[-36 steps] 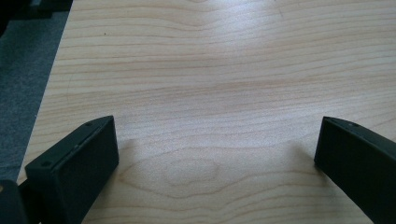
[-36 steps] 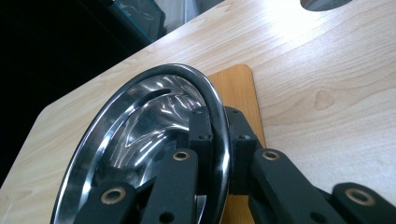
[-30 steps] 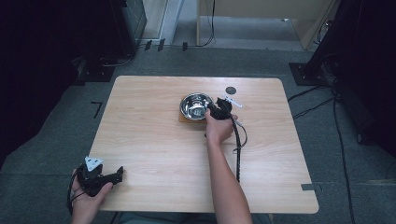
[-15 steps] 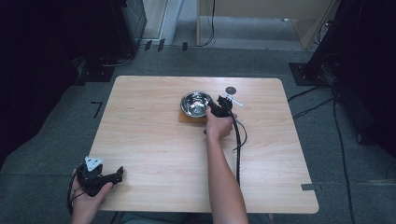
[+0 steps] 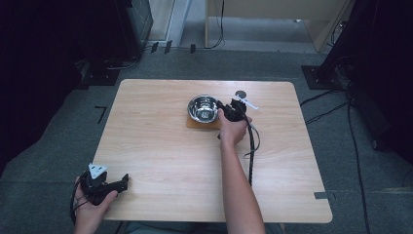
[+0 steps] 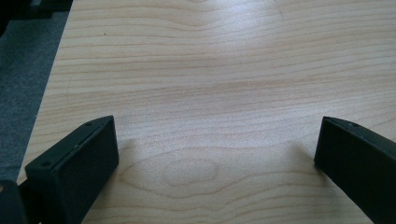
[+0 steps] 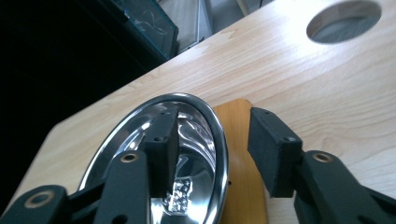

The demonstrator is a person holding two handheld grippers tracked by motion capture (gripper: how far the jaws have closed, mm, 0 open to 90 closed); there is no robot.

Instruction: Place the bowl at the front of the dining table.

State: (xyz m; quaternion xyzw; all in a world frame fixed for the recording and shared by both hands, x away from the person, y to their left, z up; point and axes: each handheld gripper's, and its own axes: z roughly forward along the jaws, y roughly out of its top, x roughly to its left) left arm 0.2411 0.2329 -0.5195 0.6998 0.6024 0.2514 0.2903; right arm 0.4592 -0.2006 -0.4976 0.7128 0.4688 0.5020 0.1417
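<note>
A shiny steel bowl [image 5: 203, 108] rests on a small orange-brown board [image 5: 195, 123] at the far middle of the wooden table [image 5: 160, 146]. My right gripper [image 5: 223, 108] sits at the bowl's right rim. In the right gripper view its jaws [image 7: 212, 119] have just been opening and straddle the rim: one inside the bowl [image 7: 198, 126], the other outside above the board [image 7: 240, 154], with a gap on both sides. My left gripper [image 5: 119, 181] lies open at the table's near left corner, with bare wood [image 6: 201, 93] between its jaws [image 6: 217, 126].
A round cable hole [image 5: 240, 93] is cut in the table just behind the right gripper, also seen in the right gripper view [image 7: 344, 14]. The right gripper's black cable [image 5: 251, 156] trails across the table beside the forearm. Dark equipment stands beyond the far edge.
The right hand has shifted slightly toward the far side at the bowl's rim. The bowl stays on its board, and the left hand has not moved.
</note>
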